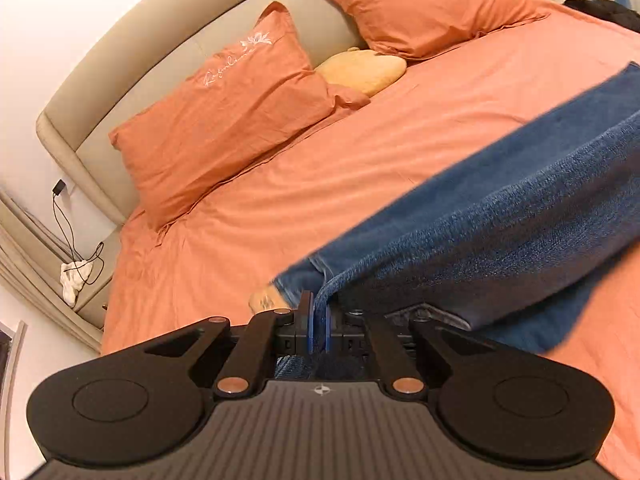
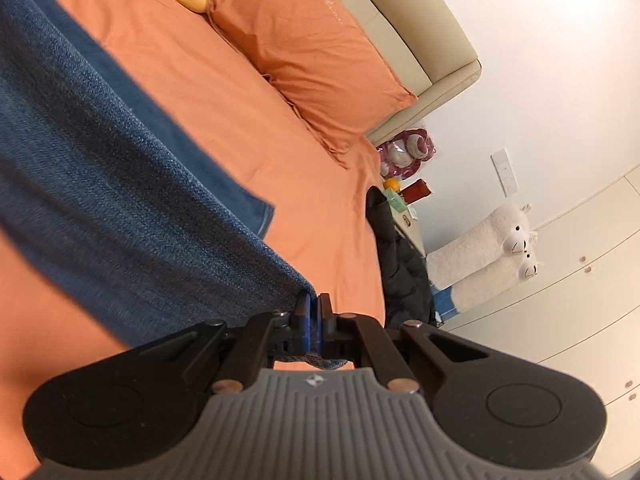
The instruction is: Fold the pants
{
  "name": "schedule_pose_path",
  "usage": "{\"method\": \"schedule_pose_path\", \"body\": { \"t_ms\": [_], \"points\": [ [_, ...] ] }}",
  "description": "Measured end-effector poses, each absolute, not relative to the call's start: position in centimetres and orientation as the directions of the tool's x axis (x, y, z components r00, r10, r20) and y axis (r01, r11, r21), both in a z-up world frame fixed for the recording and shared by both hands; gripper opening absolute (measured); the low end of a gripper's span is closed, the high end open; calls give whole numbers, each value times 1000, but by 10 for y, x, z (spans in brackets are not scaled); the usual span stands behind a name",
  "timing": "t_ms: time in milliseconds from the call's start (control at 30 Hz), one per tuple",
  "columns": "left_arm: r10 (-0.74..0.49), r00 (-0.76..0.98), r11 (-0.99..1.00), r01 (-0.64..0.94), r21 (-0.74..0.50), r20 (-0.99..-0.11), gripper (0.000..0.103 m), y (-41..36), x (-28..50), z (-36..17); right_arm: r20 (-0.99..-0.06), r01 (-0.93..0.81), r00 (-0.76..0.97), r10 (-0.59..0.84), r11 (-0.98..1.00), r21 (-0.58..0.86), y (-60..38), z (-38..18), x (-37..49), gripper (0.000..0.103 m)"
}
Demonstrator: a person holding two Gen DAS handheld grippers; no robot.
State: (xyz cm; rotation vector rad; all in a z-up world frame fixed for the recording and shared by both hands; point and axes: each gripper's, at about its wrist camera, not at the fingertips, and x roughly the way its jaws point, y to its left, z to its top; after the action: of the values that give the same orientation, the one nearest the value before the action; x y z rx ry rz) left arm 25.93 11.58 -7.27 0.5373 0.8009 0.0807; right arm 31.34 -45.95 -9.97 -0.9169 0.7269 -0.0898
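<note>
Blue denim pants lie across the orange bed sheet, partly lifted. My left gripper is shut on one end of the pants, with cloth pinched between its blue pads. In the right wrist view the same pants stretch away to the upper left above the sheet. My right gripper is shut on the other end of the cloth. The fabric hangs taut between the two grippers, and a lower layer rests flat on the bed.
Two orange pillows and a yellow cushion lie against the beige headboard. A black jacket lies at the bed's edge. A nightstand with small items and white plush toys stand beside the bed.
</note>
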Motion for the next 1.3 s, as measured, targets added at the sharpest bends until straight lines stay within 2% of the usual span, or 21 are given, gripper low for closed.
{"method": "schedule_pose_path", "body": {
  "t_ms": [233, 433, 767, 900, 1100, 1200, 1300],
  "points": [
    [300, 646, 862, 132, 490, -702, 5, 121, 344, -100, -565, -258, 720, -403, 601, -757, -439, -136, 431, 0],
    [305, 555, 874, 159, 459, -774, 5, 133, 408, -146, -612, -292, 669, -422, 608, -738, -425, -191, 510, 0],
    [285, 468, 908, 148, 392, -836, 6, 150, 450, -212, -678, -372, 590, -439, 597, -711, -415, -273, 575, 0],
    [282, 525, 926, 70, 371, -803, 5, 152, 436, -203, -671, -358, 597, -440, 603, -713, -417, -275, 572, 0],
    [252, 669, 940, 3, 342, -699, 5, 155, 380, -145, -592, -274, 678, -435, 598, -753, -425, -229, 533, 0],
    [246, 678, 940, 7, 341, -693, 6, 154, 380, -126, -574, -250, 691, -439, 600, -760, -427, -209, 529, 0],
    [257, 657, 932, 26, 362, -709, 6, 151, 399, -130, -594, -246, 663, -456, 616, -748, -424, -210, 544, 0]
  ]
}}
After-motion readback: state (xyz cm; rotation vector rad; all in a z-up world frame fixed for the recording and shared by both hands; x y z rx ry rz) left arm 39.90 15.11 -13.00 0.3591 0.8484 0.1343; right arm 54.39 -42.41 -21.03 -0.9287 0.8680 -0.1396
